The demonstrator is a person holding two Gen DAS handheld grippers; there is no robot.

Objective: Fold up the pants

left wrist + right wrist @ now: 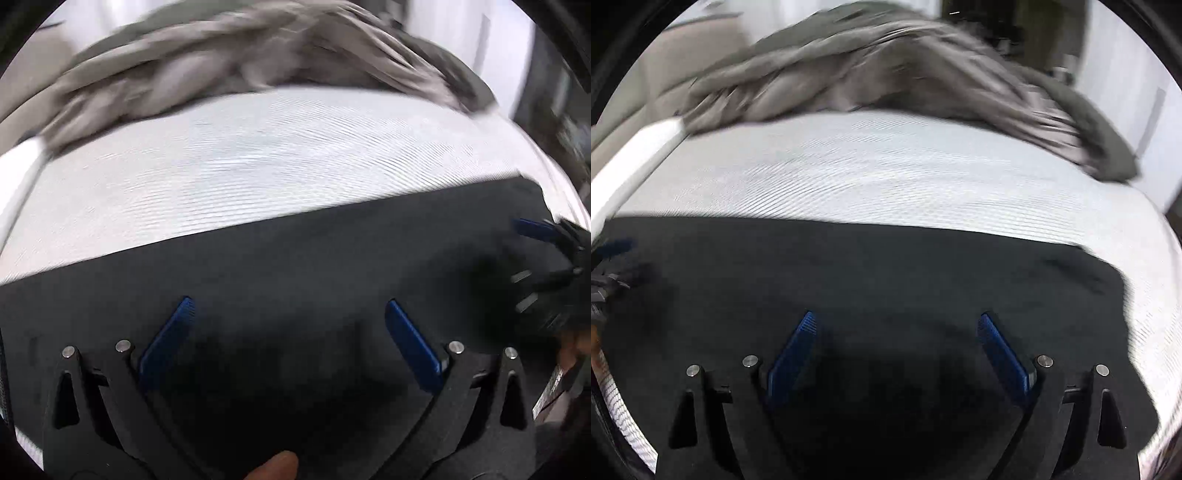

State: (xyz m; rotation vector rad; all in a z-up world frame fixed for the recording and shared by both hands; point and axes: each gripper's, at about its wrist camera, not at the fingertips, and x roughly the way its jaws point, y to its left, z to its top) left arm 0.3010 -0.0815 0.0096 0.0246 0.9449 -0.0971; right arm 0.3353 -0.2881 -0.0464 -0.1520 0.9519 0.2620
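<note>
Black pants (pixel 295 266) lie flat on a white ribbed bed sheet (pixel 258 166); they also fill the lower part of the right wrist view (pixel 886 273). My left gripper (pixel 290 306) is open, its blue pads spread just above the black cloth. My right gripper (pixel 897 321) is open too, low over the pants. The right gripper shows at the right edge of the left wrist view (pixel 535 236). The left gripper shows blurred at the left edge of the right wrist view (pixel 613 251). Both views are motion-blurred.
A crumpled grey blanket (pixel 240 62) lies piled along the far side of the bed, also in the right wrist view (pixel 886 70). The white sheet (pixel 868 173) lies between it and the pants. The bed edge (pixel 635 147) runs at the left.
</note>
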